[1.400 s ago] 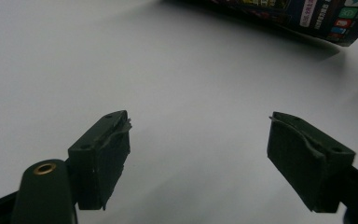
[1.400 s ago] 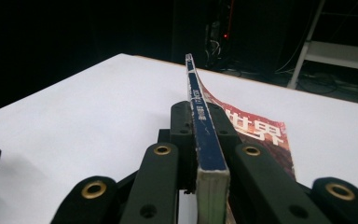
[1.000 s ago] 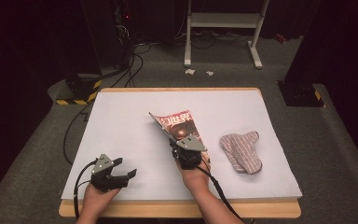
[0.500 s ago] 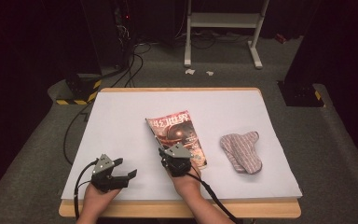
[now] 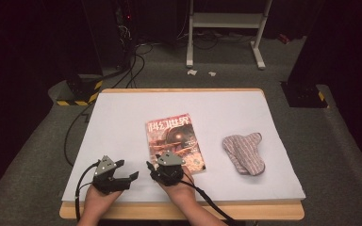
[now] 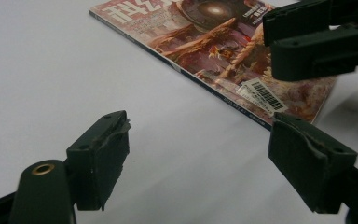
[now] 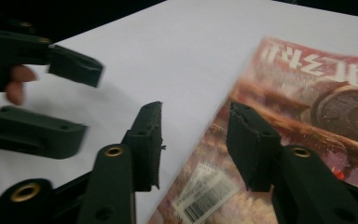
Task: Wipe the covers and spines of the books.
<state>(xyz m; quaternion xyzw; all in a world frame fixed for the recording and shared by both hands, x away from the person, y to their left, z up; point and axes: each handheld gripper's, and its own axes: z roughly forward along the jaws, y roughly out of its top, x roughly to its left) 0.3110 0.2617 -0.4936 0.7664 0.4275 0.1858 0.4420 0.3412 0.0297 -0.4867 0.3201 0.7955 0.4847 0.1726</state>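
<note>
The right gripper (image 5: 158,165) hovers over the near left corner of the magazine (image 5: 174,139), its jaws having just been opening — now parted, nothing pinched between them, the cover's edge lying below the gap. The left gripper (image 5: 127,170) rests just beside it on the white sheet (image 5: 113,122), jaws spread wide and holding nothing. The magazine lies flat, cover up, near the middle of the table (image 5: 179,210); a striped cloth (image 5: 244,153) sits well apart to its right. In the right gripper view the cover is blurred — its lettering is hard to read. Beyond the table, a dark room with cables (image 5: 132,61) and a white stand (image 5: 226,23).
</note>
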